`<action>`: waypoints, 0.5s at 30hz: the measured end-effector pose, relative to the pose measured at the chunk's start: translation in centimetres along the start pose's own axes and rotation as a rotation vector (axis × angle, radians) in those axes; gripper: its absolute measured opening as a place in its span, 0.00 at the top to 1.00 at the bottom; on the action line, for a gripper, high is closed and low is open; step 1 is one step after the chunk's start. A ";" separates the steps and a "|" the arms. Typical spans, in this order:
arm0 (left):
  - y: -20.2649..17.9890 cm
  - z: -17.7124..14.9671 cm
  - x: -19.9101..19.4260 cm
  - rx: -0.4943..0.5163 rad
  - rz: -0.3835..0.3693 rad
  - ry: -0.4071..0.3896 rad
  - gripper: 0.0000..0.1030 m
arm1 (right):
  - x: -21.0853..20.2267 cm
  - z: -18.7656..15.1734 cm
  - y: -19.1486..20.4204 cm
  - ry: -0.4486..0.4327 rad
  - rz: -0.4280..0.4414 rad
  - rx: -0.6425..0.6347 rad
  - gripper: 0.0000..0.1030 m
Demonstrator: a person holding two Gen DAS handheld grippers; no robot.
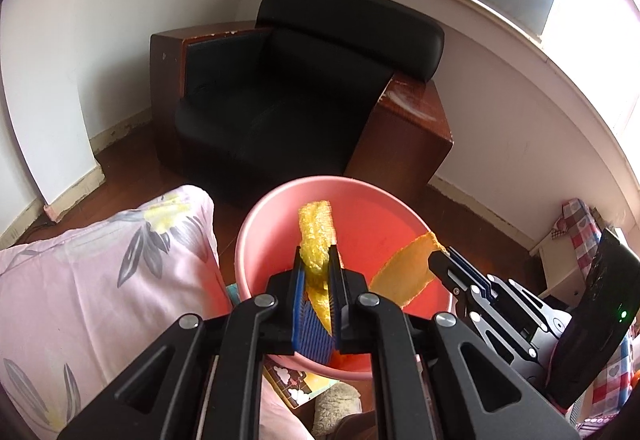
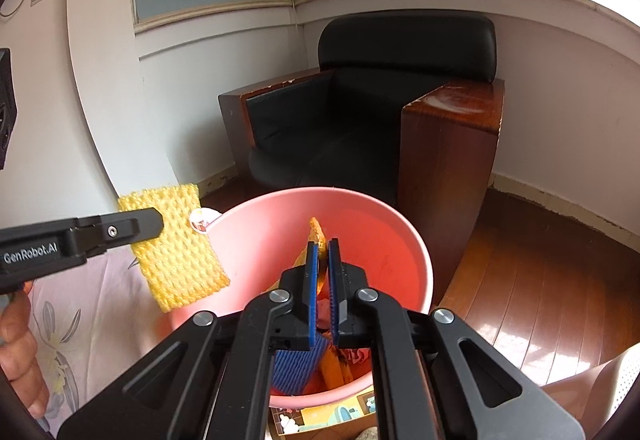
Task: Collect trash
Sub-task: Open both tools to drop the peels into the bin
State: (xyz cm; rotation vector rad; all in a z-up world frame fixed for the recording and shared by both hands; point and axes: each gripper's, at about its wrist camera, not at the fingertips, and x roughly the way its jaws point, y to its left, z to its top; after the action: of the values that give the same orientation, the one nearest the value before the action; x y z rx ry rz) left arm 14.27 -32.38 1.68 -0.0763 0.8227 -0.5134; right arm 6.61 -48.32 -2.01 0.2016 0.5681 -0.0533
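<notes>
The words "GenRobot.AI" are printed in pale letters on the black side of the left gripper (image 2: pixel 160 226), seen from the right wrist view. No other text can be read.

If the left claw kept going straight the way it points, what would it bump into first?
Probably the far inner wall of the pink bucket. The left gripper, shut on a yellow foam net, points over the bucket's mouth; beyond stands a black armchair. Depth is hard to judge, so it might pass above the rim.
</notes>
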 end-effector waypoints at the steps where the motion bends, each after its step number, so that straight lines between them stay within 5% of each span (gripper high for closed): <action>1: 0.0 -0.1 0.1 0.002 0.003 -0.001 0.91 | 0.1 0.0 0.0 0.006 0.003 0.004 0.95; 4: -0.2 -0.2 0.1 0.011 0.006 -0.002 0.83 | 0.4 -0.1 -0.2 0.025 0.011 0.018 0.94; 7: -0.2 -0.3 -0.2 0.015 0.015 -0.010 0.64 | 0.6 -0.2 -0.4 0.039 0.028 0.030 0.86; 11: -0.2 -0.4 -0.6 0.015 0.011 -0.013 0.54 | 0.4 -0.2 -0.5 0.034 0.041 0.041 0.66; 15: 0.0 -0.6 -1.3 0.015 0.019 -0.024 0.47 | 0.1 -0.2 -0.7 0.039 0.061 0.053 0.65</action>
State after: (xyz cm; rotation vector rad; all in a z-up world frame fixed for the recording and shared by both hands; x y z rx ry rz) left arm 13.12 -31.72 2.18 -0.0611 0.7949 -0.5001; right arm 6.54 -48.93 -2.39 0.2716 0.5997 -0.0052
